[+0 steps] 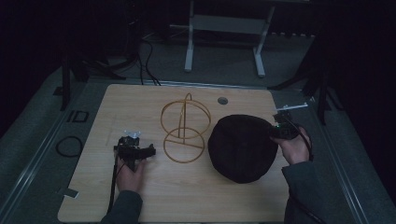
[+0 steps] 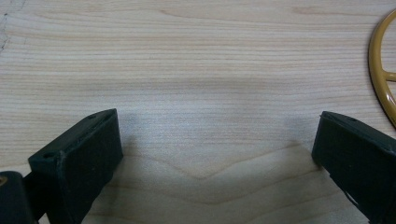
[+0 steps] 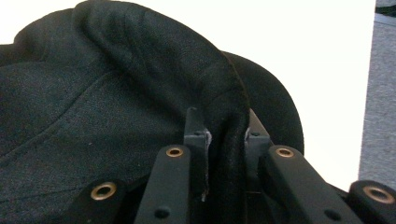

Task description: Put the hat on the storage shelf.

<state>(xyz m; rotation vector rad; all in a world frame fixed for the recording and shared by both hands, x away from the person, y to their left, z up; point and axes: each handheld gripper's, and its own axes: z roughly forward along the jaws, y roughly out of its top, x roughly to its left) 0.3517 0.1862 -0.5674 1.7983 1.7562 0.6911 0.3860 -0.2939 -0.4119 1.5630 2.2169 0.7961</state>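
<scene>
Hat [image 1: 242, 148] edge pinched in right gripper [image 1: 275, 131], beside wire stand [image 1: 185, 128]; left gripper [image 1: 150, 150], jaws wide and empty, across the stand.

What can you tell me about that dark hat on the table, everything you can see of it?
The black hat is a round, soft, flat cap of what looks like woven or felted cloth, with faint seams across its top. It lies on the wooden table, right of the golden wire stand and apart from it. Its right edge is folded up and pinched between the closed jaws of the right gripper, which lifts the rim into a ridge. The rest seems to lie flat.
</scene>
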